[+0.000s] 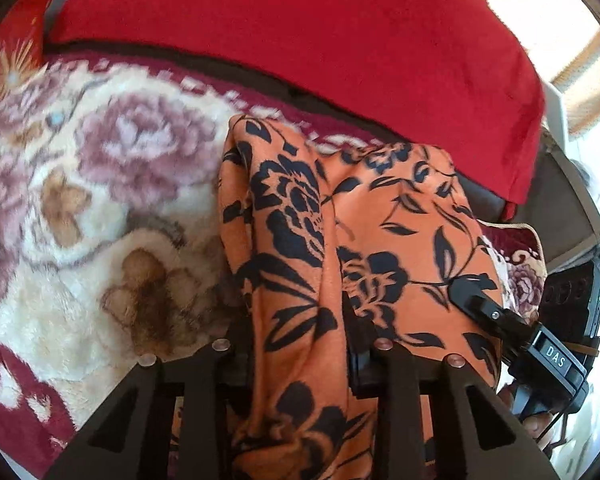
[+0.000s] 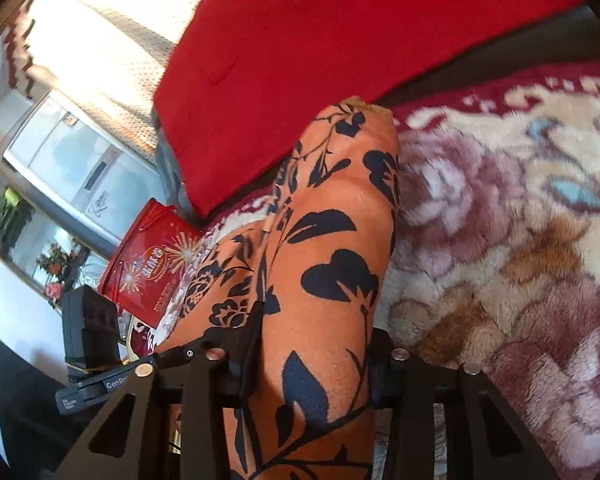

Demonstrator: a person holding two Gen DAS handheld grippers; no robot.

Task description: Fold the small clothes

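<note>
An orange garment with a black flower print (image 1: 332, 232) hangs bunched between both grippers above a plush floral blanket (image 1: 80, 200). My left gripper (image 1: 300, 344) is shut on a fold of it; the cloth drapes over the jaws and hides the fingertips. In the left wrist view the right gripper (image 1: 472, 292) grips the garment's right edge. In the right wrist view my right gripper (image 2: 312, 344) is shut on the garment (image 2: 332, 248), which runs up between the jaws. The left gripper (image 2: 204, 344) shows at the cloth's left edge.
A red cushion (image 1: 320, 40) lies along the back of the sofa behind the blanket (image 2: 500, 220). A red printed bag (image 2: 148, 272) stands at the left in the right wrist view, with a glass cabinet (image 2: 72, 168) and bright curtains behind it.
</note>
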